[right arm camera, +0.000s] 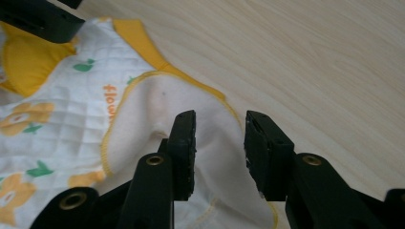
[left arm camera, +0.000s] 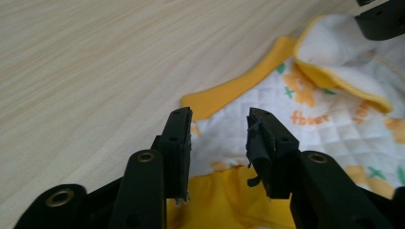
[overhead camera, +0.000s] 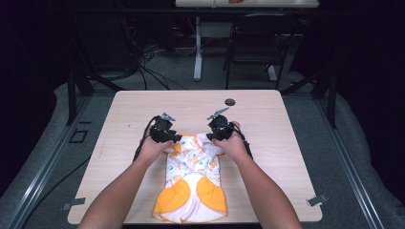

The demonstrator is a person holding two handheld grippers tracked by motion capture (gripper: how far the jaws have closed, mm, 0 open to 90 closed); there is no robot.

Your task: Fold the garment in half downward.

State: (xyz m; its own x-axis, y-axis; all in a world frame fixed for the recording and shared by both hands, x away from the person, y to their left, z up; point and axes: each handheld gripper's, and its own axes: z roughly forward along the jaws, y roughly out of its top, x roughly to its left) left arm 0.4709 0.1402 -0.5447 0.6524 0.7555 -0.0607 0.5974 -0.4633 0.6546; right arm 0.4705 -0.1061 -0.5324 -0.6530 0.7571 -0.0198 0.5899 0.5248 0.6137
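Note:
A small quilted white garment point(overhead camera: 193, 176) with orange trim and orange flower prints lies flat on the wooden table point(overhead camera: 143, 109), its lower end toward the near edge. My left gripper point(overhead camera: 175, 138) hovers at the garment's top left corner. Its jaws point(left arm camera: 218, 117) stand open above the orange edge band, and no cloth point(left arm camera: 329, 124) lies between the pads. My right gripper point(overhead camera: 213, 135) is at the top right corner, where a flap is folded over white side up point(right arm camera: 191, 95). The right gripper point(right arm camera: 219, 119) is open too, just over that flap, gripping nothing.
A dark round grommet point(overhead camera: 230, 101) sits in the tabletop beyond the right gripper. Metal clips point(overhead camera: 316, 200) mark the table's near corners. Bare wood lies left, right and beyond the garment. A chair point(overhead camera: 258, 43) and a desk leg point(overhead camera: 197, 47) stand on the floor behind.

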